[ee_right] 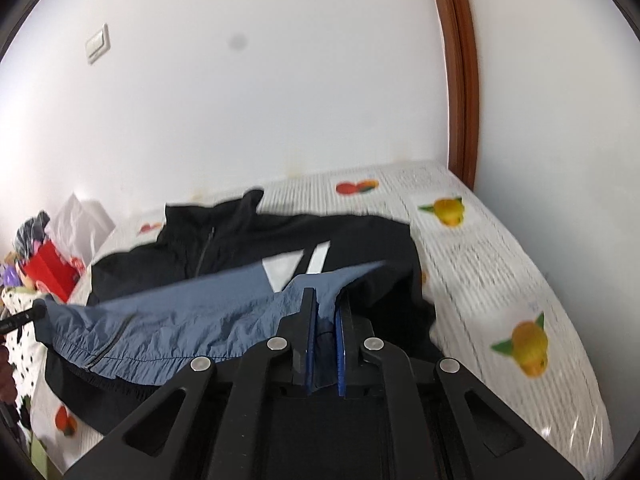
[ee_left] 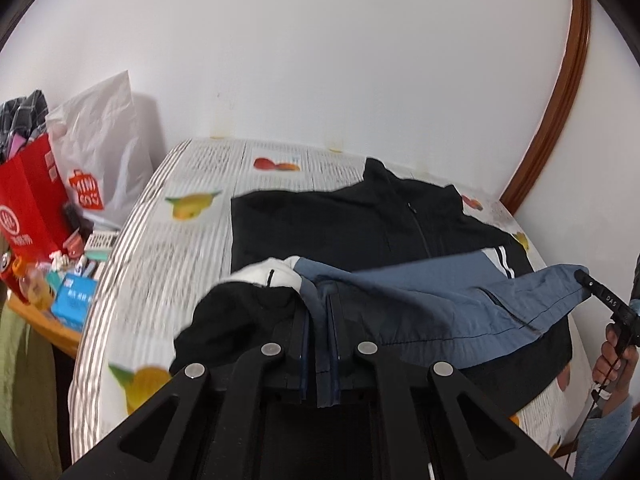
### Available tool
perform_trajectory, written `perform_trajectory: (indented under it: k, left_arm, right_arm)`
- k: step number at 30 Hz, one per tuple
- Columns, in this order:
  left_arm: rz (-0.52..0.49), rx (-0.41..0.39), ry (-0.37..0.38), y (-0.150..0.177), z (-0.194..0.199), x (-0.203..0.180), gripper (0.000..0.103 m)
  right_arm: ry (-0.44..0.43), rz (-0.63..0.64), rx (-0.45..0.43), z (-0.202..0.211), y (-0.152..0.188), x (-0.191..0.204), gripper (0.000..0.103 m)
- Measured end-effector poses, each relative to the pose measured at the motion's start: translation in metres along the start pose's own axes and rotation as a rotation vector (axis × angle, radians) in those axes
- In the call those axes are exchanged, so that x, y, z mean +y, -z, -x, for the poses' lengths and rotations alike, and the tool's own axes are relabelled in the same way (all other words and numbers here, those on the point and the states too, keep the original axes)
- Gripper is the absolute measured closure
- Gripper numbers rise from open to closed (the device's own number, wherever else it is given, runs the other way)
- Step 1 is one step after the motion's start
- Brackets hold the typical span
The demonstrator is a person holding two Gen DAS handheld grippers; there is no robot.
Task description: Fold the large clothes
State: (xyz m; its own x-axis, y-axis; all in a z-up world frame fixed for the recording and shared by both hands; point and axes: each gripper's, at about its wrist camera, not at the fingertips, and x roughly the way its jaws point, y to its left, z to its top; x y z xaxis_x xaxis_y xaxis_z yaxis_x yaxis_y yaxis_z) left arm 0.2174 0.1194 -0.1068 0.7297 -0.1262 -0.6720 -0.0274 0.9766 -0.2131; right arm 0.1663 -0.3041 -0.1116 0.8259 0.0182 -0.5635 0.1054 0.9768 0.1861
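Lying ahead: fruit-print tablecloth [ee_left: 168, 248], red bag [ee_left: 32, 204] leftward. Both gripping, left gripper [ee_left: 320, 312] and right gripper [ee_right: 329, 304], stretching the jacket's [ee_left: 360, 216] blue hem [ee_right: 168, 320], seemingly taut.

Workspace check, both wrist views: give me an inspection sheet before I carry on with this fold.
Surface: table under a fruit-print cover, against a white wall.
Job's things: black zip jacket spread flat; its blue-grey hem panel is lifted off the table and stretched between both grippers.
Clutter: red paper bag, white shopping bag and small boxes on a side table to the left.
Grippers: left gripper shut on the panel; right gripper shut on its other end.
Cables: thin black cord hangs below the person's right hand.
Surroundings: brown door frame, wall switch.
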Motion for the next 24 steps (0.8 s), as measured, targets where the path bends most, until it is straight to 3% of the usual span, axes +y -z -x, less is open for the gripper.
perform_trajectory:
  k: [6,18,24]
  left_arm:
    - [-0.002,0.010,-0.019,-0.022,-0.032,0.003,0.095]
    - [0.033,0.108,-0.013,-0.034,-0.101,0.013,0.094]
    - [0.006,0.124,-0.013,-0.037,-0.117,0.005,0.092]
  right_arm:
    - [0.006,-0.001,-0.029,-0.020,-0.023,0.004,0.095]
    - [0.075,-0.005,0.061,-0.097,-0.027,-0.002,0.095]
    - [0.103,-0.011,0.094,-0.115,-0.026,-0.006,0.092]
